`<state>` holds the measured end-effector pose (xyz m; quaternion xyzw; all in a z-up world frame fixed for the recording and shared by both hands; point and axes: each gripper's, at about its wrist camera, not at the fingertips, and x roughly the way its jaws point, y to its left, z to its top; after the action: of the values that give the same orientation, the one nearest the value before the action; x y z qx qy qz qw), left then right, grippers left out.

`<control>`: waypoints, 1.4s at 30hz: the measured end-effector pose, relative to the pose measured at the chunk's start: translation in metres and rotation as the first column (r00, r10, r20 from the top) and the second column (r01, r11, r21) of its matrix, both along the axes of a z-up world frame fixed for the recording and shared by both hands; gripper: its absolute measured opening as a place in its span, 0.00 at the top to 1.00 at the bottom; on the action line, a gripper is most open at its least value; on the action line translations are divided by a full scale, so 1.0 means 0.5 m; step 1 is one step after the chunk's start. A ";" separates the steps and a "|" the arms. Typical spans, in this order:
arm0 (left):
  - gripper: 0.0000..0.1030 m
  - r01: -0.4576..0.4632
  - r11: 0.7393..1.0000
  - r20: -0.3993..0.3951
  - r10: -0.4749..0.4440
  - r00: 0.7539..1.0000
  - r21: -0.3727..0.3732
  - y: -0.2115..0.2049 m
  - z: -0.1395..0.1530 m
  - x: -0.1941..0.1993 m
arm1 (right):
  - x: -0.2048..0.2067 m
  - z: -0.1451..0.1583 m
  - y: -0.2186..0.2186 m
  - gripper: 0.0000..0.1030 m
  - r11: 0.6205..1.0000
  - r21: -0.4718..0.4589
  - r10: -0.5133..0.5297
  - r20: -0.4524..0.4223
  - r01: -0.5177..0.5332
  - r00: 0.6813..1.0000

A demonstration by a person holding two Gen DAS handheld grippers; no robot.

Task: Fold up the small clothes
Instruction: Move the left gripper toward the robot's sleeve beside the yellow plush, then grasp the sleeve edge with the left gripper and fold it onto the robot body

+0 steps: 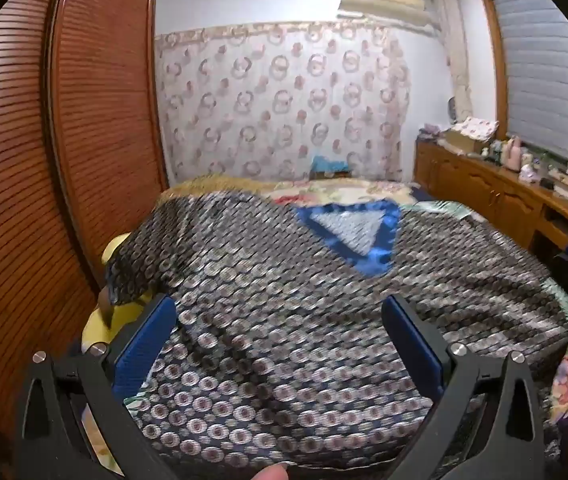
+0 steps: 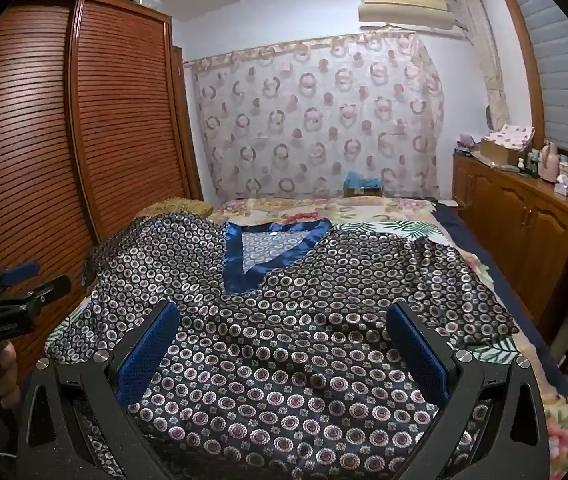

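Shiny dark top with ring dots and a blue neck band (image 2: 284, 320) lies flat on the flowery bed sheet (image 2: 384, 220), and both the left gripper (image 1: 280, 336) and the right gripper (image 2: 284, 344) are wide open with nothing in them, so each should pinch one bottom corner.

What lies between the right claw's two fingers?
Only the patterned garment, lying under the open right claw in the right wrist view.

Navy pyjama top (image 2: 284, 352) dotted with white-and-mauve rings, royal-blue satin V-neckline (image 2: 244, 264); floral bedsheet (image 2: 364, 212) in cream, pink, green; blue-padded black grippers; curtain (image 2: 316, 120) ringed pink.
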<state>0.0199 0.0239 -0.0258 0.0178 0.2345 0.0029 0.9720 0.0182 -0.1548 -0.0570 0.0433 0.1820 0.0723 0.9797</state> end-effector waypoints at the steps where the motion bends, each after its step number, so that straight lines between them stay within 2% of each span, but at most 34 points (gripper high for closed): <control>1: 0.00 -0.011 1.000 -0.008 0.011 1.000 0.005 0.009 -0.009 0.006 | -0.002 0.001 0.001 0.00 1.000 -0.006 0.005 0.004 -0.005 1.000; 4: 0.00 -0.042 0.999 -0.033 0.043 0.999 0.020 0.039 -0.033 0.020 | -0.045 0.022 0.004 0.00 0.999 -0.025 0.021 0.011 -0.021 1.000; 7: 0.00 -0.064 0.997 -0.062 0.066 0.996 0.037 0.068 -0.052 0.031 | -0.022 0.013 0.011 0.00 0.998 -0.038 0.044 0.004 -0.044 0.999; 11: 0.00 -0.067 0.998 -0.089 0.066 0.994 -0.001 0.119 -0.066 0.038 | 0.031 0.002 0.009 0.00 0.996 -0.043 0.072 -0.009 -0.072 0.997; 16: 0.00 -0.070 0.998 -0.102 0.069 0.992 -0.003 0.173 -0.069 0.039 | 0.086 0.008 0.018 0.00 0.990 -0.083 0.116 -0.016 -0.117 0.993; 20: 0.00 -0.075 0.997 -0.126 0.074 0.989 -0.008 0.222 -0.069 0.060 | 0.123 0.012 0.017 0.00 0.987 -0.025 0.156 -0.005 -0.156 0.988; 26: 0.01 -0.100 0.995 -0.170 0.094 0.981 -0.029 0.309 -0.076 0.113 | 0.183 0.018 0.035 0.00 0.976 -0.034 0.217 0.048 -0.215 0.975; 29: 0.03 -0.100 0.995 -0.227 0.104 0.968 0.027 0.334 -0.096 0.159 | 0.180 0.041 0.073 0.00 0.972 -0.035 0.234 0.165 -0.231 0.958; 31: 0.06 -0.100 0.994 -0.276 0.109 0.955 0.049 0.348 -0.117 0.188 | 0.189 0.045 0.078 0.00 0.971 -0.024 0.239 0.155 -0.238 0.959; 34: 0.15 -0.094 0.994 -0.336 0.107 0.936 0.053 0.363 -0.147 0.227 | 0.204 0.037 0.095 0.00 0.970 -0.030 0.242 0.114 -0.240 0.964; 38: 0.27 -0.056 0.997 -0.366 0.068 0.928 0.043 0.358 -0.167 0.258 | 0.235 0.008 0.105 0.00 0.971 -0.066 0.234 0.058 -0.230 0.971; 42: 0.32 -0.041 0.994 -0.393 0.078 0.916 0.102 0.339 -0.182 0.289 | 0.250 -0.004 0.106 0.00 0.972 -0.065 0.228 0.027 -0.226 0.973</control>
<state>0.1644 0.1933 -0.1166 0.0556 0.4264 0.0395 0.9020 0.1432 -0.1018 -0.0588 -0.0092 0.1712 0.1791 0.9688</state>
